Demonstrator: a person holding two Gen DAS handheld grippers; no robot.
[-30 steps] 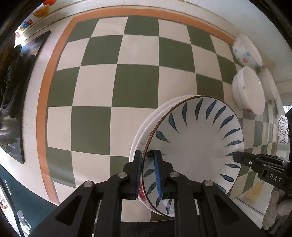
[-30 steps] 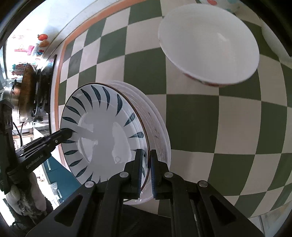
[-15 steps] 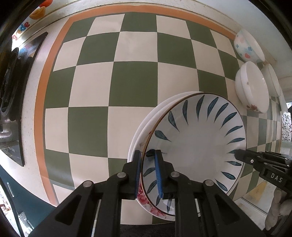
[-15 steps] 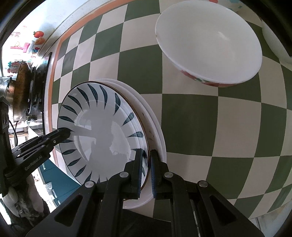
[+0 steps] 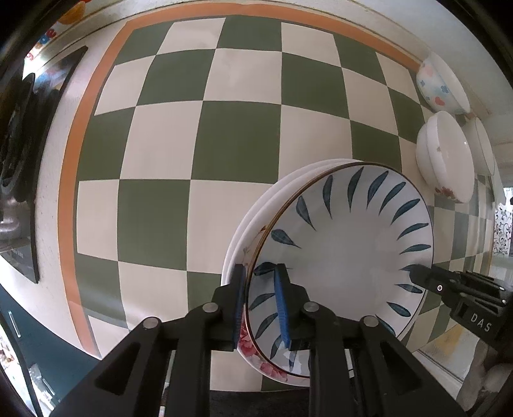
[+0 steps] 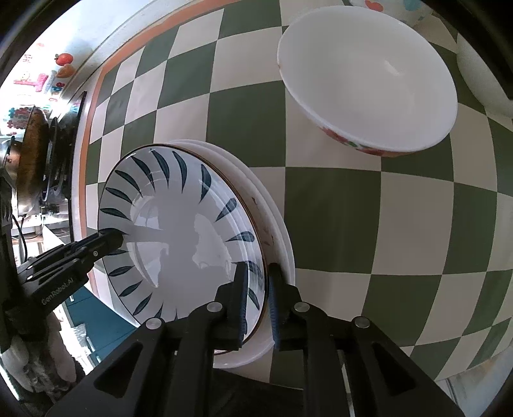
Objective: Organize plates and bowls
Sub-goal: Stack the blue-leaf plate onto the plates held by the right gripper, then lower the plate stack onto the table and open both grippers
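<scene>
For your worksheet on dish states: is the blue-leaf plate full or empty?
Empty: the blue-leaf plate shows only bare glossy white inside.

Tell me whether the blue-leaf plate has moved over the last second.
No, not noticeably: the blue-leaf plate has its rim over the same squares of the checked tabletop, and its gap to the white bowl looks unchanged.

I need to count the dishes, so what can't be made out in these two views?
- Plates under the leaf-pattern plate: only rims show, both views, count unclear.
- Far-right bowl: left wrist view, mostly behind the white bowl.
- Dotted bowl: cut by the right wrist view's top edge.
</scene>
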